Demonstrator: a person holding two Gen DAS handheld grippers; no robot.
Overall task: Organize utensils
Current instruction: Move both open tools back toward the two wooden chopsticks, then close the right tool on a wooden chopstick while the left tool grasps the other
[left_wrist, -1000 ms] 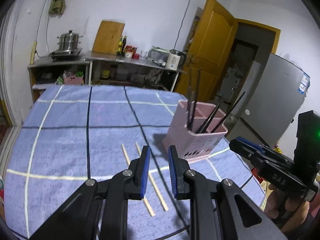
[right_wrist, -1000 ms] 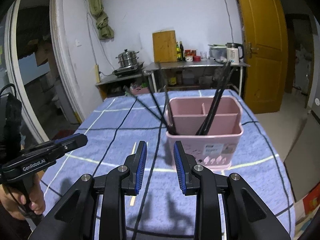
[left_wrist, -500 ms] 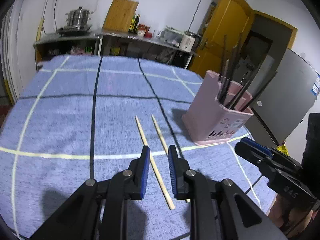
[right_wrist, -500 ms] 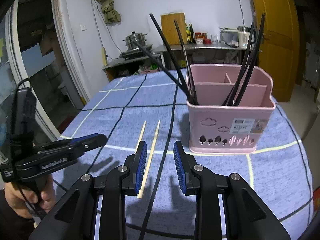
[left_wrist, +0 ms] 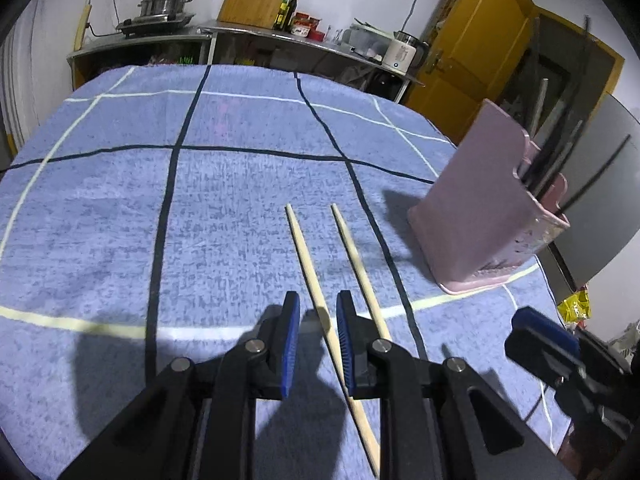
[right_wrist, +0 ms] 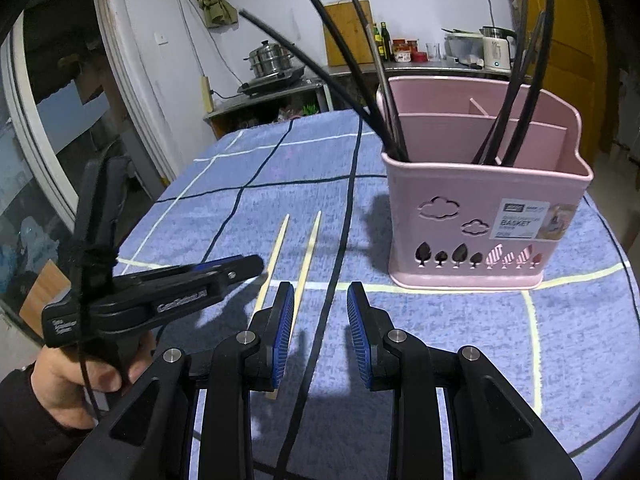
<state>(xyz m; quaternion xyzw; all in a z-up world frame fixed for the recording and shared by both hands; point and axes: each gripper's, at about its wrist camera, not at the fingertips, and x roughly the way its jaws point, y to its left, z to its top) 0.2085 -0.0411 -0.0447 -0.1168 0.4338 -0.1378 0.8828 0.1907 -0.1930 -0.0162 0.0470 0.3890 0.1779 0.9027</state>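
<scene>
Both our hands have come down close to the two wooden chopsticks (left_wrist: 316,280) lying side by side on the blue cloth (left_wrist: 224,208), near its front edge. Our left gripper (left_wrist: 318,322) is partly open and empty, with the left stick running straight between its fingers. Our right gripper (right_wrist: 320,312) is open and empty beside the other stick. The pink basket (right_wrist: 480,216) stands to the right.

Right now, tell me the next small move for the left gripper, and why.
Probably ease the left gripper down and close on the left wooden chopstick. That stick already runs between its open jaws, not yet pinched. Both wooden chopsticks lie loose on the blue cloth, outside the pink basket.
</scene>
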